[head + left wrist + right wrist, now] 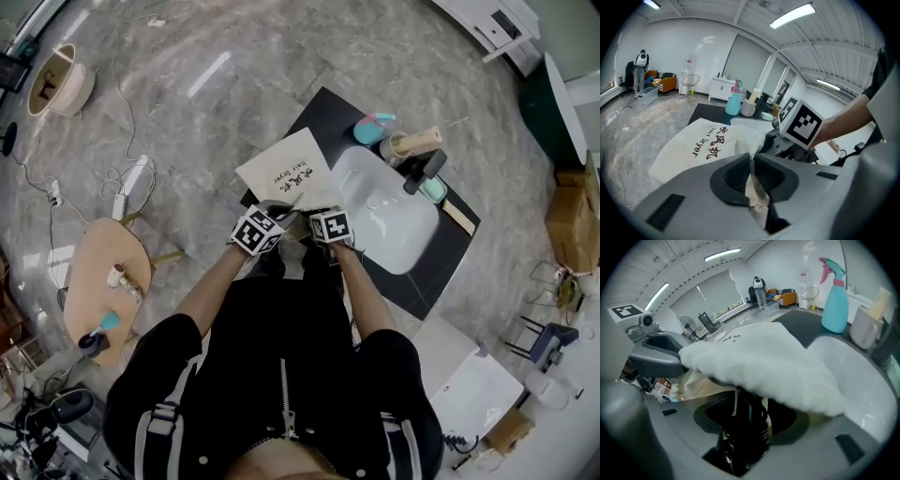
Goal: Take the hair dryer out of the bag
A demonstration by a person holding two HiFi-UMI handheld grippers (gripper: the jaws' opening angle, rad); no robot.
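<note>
Mid-extraction: left gripper (752, 164) clamped on mouth edge of cream printed cloth bag (286, 169), right gripper (743, 408) jaws apart astride black coil-corded hair dryer (740, 439) inside bag mouth; next, probably close, then draw clear of bag.

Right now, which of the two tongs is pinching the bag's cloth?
The left tongs: cloth of the bag is clamped between them. The right tongs instead straddle a black coiled part.

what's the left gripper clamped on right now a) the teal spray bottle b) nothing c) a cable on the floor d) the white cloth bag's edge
d: the left gripper has its jaws shut on a fold of the white cloth bag, as its own view shows.
</note>
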